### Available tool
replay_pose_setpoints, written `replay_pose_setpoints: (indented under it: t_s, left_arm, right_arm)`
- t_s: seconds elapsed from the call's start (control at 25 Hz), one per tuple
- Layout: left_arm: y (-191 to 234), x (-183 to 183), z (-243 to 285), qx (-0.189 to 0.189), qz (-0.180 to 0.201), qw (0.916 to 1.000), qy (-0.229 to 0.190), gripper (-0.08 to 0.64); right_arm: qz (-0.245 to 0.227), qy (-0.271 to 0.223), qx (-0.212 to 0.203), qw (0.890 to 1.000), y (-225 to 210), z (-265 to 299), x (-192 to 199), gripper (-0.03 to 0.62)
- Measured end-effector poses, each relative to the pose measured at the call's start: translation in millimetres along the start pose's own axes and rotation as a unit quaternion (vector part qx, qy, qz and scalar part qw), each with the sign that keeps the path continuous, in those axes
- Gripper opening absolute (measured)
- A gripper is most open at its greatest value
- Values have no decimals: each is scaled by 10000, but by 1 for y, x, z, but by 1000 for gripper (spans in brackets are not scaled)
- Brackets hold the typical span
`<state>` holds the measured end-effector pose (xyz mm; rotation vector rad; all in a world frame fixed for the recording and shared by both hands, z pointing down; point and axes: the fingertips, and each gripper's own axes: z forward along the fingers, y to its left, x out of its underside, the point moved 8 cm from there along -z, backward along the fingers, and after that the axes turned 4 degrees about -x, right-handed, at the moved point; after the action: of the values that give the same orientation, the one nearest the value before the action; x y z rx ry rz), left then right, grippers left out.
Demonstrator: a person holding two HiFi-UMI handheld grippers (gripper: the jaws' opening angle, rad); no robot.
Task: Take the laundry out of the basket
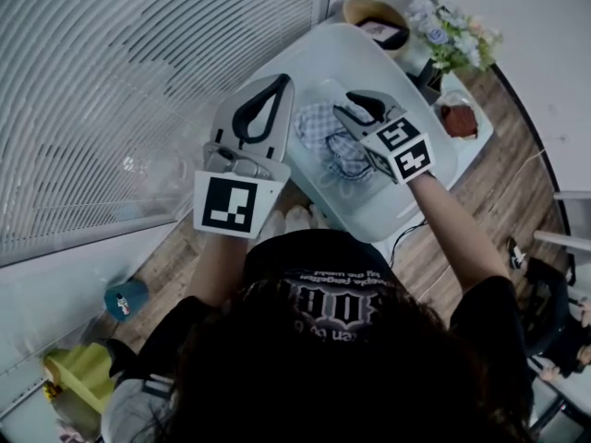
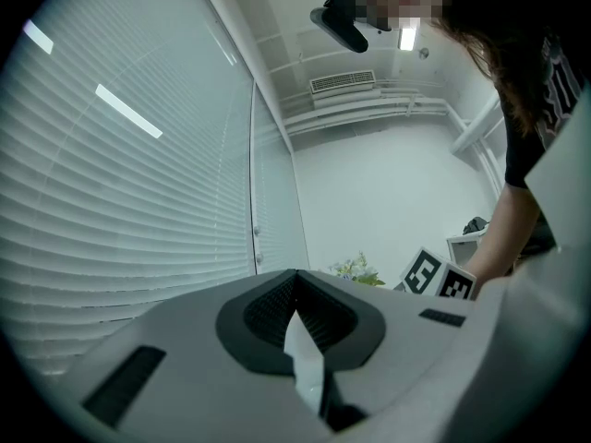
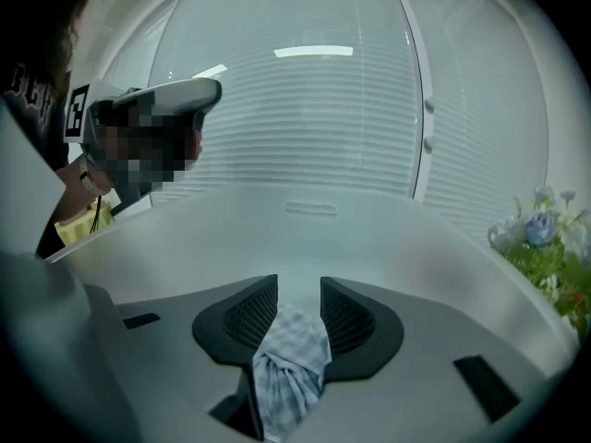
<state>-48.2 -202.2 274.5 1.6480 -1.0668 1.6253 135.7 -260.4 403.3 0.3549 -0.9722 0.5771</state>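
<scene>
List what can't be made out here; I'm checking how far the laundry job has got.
Cloth: head view, right gripper covers part.
Basket: no view shows one recognisably.
White sliver inside the left gripper: left gripper view, cloth or background, unclear.
Contents of the dish: head view, too small.

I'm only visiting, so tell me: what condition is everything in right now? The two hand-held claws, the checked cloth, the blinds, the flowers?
Left gripper: jaws shut at the tips.
Right gripper: jaws apart, not pinching.
Checked cloth: crumpled, one fold lying loose between the right gripper's jaws.
Window blinds: lowered.
Flowers: standing upright on the table corner.
</scene>
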Motion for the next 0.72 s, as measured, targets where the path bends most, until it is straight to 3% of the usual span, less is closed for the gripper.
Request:
replay_pose_setpoints:
  t_s: [0.32,0.52,0.72]
  left_arm:
    - [1,2,2,-19,-15,10000,3,0]
    - [3,1,2,-29,-9,10000,-27,0]
    - [2,1,1,-36,-16,10000,-32,1]
  right_arm:
    - [376,771,-141,9962,-22,14,26,220]
    - [440,1149,-465,9913,-21,26,39,268]
    - [392,1539,-496,9861,-22,34,55,311]
